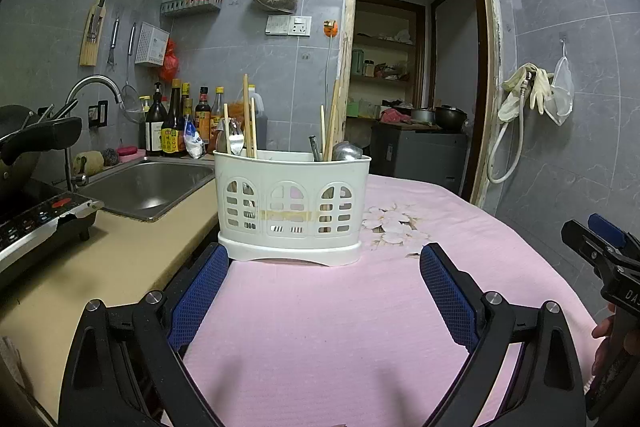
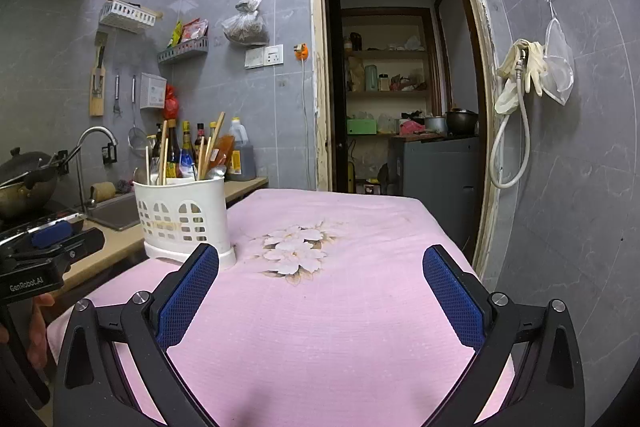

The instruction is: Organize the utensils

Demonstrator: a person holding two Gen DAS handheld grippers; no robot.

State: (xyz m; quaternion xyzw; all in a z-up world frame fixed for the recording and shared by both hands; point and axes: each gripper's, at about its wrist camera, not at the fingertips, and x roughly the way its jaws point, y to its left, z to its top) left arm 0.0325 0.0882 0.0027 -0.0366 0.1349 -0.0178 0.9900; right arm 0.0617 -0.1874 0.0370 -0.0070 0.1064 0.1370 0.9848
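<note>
A white plastic utensil caddy (image 1: 292,205) stands on the pink cloth (image 1: 320,327), just beyond my left gripper (image 1: 324,259), which is open and holds nothing. Wooden chopsticks (image 1: 249,125), a metal fork (image 1: 236,141) and a metal spoon (image 1: 347,151) stick up out of the caddy. In the right wrist view the caddy (image 2: 184,223) sits ahead and to the left of my right gripper (image 2: 320,259), also open and holding nothing. Chopsticks (image 2: 210,147) lean out of its top. The right gripper (image 1: 600,247) shows at the right edge of the left wrist view.
A steel sink (image 1: 148,187) with a faucet (image 1: 94,85) lies left of the caddy on a beige counter (image 1: 120,251). Sauce bottles (image 1: 176,123) line the wall behind. An induction cooker (image 1: 36,223) and a pan (image 1: 24,139) sit at far left. A doorway (image 2: 400,87) opens behind.
</note>
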